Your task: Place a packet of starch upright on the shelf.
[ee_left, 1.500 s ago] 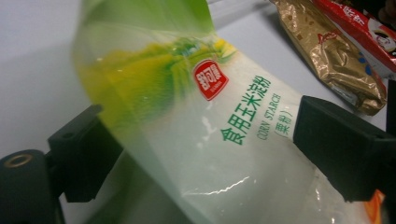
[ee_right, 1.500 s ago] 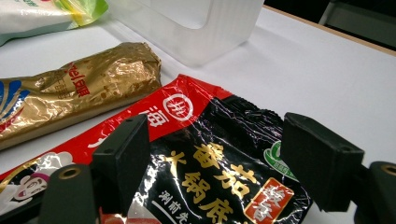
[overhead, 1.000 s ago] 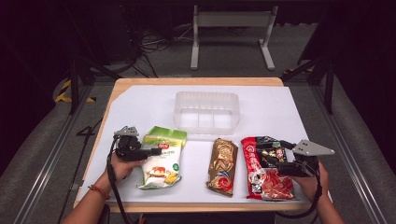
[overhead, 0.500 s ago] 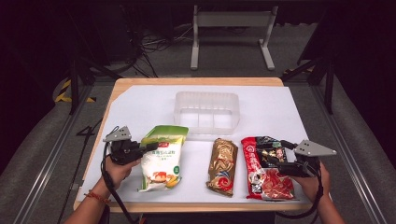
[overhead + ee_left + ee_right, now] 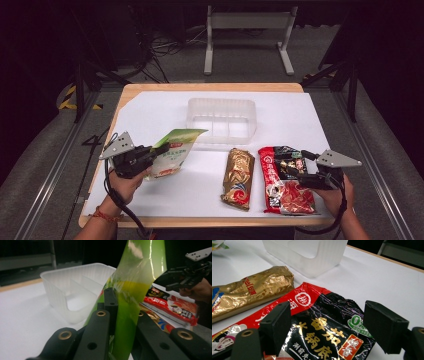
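We are holding the green bag [image 5: 172,155] tight in the left hand-held gripper [image 5: 150,156], above the bench [image 5: 150,107]; we are carrying it gently toward the clear tray [image 5: 221,120]; the right hand-held gripper [image 5: 325,326] is waiting wide over the red-black packet [image 5: 322,335].

Green pouch [image 5: 172,150], gold packet [image 5: 238,177], red-black packet [image 5: 285,180]
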Demonstrator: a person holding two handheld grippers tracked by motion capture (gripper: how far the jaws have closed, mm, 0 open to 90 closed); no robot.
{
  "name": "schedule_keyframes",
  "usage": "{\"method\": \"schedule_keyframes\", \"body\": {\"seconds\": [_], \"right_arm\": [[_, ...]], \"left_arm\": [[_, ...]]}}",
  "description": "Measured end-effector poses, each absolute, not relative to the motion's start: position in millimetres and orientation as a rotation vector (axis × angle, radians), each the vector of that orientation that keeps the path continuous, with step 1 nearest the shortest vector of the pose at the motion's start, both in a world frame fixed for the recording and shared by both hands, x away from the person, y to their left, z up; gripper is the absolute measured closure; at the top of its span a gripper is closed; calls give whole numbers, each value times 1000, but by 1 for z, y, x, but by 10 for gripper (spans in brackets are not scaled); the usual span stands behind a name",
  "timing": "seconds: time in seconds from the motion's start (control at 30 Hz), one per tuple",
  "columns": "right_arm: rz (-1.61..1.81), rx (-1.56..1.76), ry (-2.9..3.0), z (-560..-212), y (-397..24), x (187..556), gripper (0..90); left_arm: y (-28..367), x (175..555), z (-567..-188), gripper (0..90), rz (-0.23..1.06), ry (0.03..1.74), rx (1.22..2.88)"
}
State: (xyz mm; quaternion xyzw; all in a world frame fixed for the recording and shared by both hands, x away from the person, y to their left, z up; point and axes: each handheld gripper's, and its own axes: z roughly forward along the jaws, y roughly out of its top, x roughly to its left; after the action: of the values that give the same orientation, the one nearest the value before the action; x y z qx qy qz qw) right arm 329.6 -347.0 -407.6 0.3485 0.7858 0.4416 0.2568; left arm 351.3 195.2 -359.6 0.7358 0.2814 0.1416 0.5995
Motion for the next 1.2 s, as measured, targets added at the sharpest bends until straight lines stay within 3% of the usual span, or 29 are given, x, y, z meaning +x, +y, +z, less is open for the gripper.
{"method": "schedule_keyframes", "body": {"seconds": [0.7, 1.2], "right_arm": [[1215, 977, 2117, -409, -350, 329, 224], [1208, 974, 2120, -410, -350, 330, 224]], "left_arm": [[159, 387, -308, 900, 420, 556, 1647], [135, 425, -303, 900, 437, 617, 1625]]}}
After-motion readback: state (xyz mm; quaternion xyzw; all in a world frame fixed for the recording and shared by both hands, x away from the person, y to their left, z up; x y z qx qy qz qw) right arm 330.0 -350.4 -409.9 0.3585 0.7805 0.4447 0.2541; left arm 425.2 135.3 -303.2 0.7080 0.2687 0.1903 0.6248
